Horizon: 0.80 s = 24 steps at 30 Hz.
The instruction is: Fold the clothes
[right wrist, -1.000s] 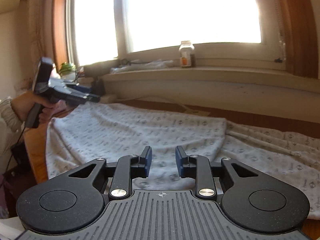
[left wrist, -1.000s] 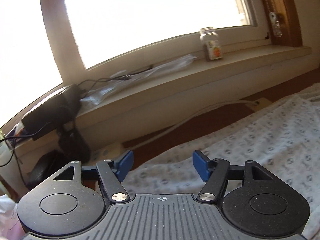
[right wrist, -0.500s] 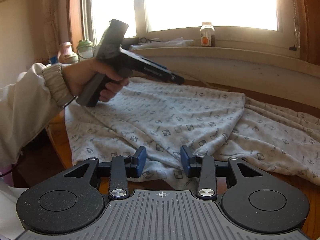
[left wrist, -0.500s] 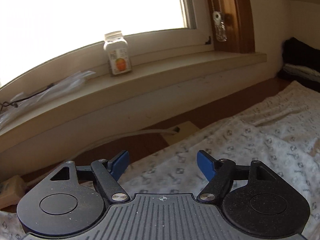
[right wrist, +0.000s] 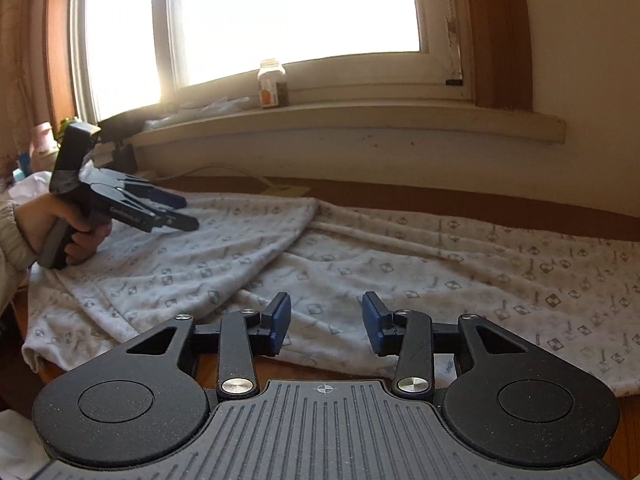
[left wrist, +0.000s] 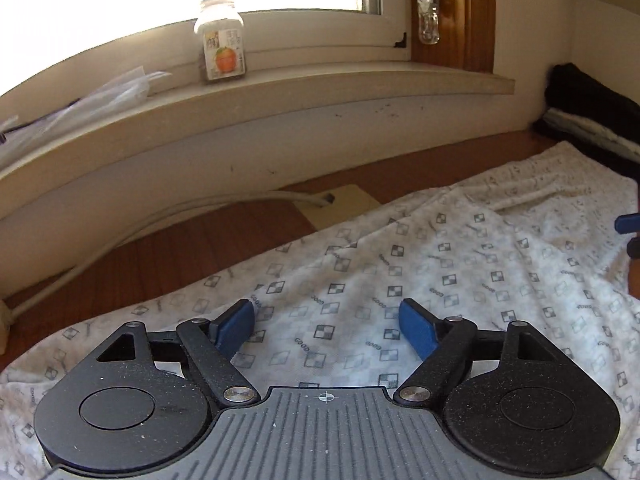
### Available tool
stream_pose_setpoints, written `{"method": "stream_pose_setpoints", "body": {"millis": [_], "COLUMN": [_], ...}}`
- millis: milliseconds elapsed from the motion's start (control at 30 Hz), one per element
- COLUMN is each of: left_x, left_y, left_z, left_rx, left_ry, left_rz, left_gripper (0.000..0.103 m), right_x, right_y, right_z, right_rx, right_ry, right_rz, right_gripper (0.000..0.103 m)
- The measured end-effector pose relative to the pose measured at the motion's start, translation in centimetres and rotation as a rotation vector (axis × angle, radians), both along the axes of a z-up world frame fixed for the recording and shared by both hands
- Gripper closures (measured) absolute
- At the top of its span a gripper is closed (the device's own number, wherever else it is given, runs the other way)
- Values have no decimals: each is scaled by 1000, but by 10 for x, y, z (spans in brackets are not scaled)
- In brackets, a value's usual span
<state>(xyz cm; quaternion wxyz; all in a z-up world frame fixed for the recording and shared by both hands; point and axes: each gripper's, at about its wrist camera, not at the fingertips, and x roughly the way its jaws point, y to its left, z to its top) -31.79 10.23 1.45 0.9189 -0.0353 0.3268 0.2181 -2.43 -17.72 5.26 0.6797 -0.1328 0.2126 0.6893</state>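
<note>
On the windowsill [left wrist: 360,80] behind the spread garment [left wrist: 440,256], a lone jar [left wrist: 222,40].

A white garment [right wrist: 400,256] printed with small grey checkered squares is lying spread across the brown tabletop [right wrist: 480,204], below the windowsill. Its left part is lying folded over the rest, the folded flap's edge running diagonally from the far edge toward the near edge. The cloth is wrinkling in long creases along the far side (which kind of garment cannot be told). Its near hem is reaching the tabletop's near edge.
</note>
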Motion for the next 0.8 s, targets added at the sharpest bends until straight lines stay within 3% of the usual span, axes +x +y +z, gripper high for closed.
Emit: {"method": "stream_pose_setpoints", "body": {"millis": [100, 133, 267, 333, 433, 467, 500, 633, 733, 800], "left_x": [9, 9, 5, 3, 8, 9, 11, 15, 16, 18], "left_y": [-24, -33, -72, -99, -139, -153, -164, -206, -231, -241], "left_z": [-1, 1, 18, 23, 20, 21, 20, 12, 3, -5], "left_rx": [180, 201, 199, 198, 210, 218, 225, 269, 296, 282], "left_ry": [43, 42, -18, -52, -54, -52, -45, -17, -7, 12], "left_rz": [31, 39, 20, -19, -91, -114, -134, -194, -209, -240], "left_gripper": [19, 19, 20, 26, 48, 64, 71, 66, 38, 33], "right_x": [11, 13, 16, 17, 14, 12, 9, -4, -1, 1], "right_y": [0, 0, 3, 5, 5, 5, 4, 2, 3, 4], "right_z": [-3, -2, -4, -5, -7, -8, -8, -8, -8, -9], "right_rx": [-8, -4, -8, -13, -25, -26, -29, -30, -37, -41], "right_ry": [17, 16, 32, 54, 54, 45, 24, -57, -46, -28], "right_rz": [-35, -39, -39, -40, -48, -51, -51, -56, -51, -49], "right_gripper": [61, 56, 52, 52, 52, 52, 52, 52, 51, 51]}}
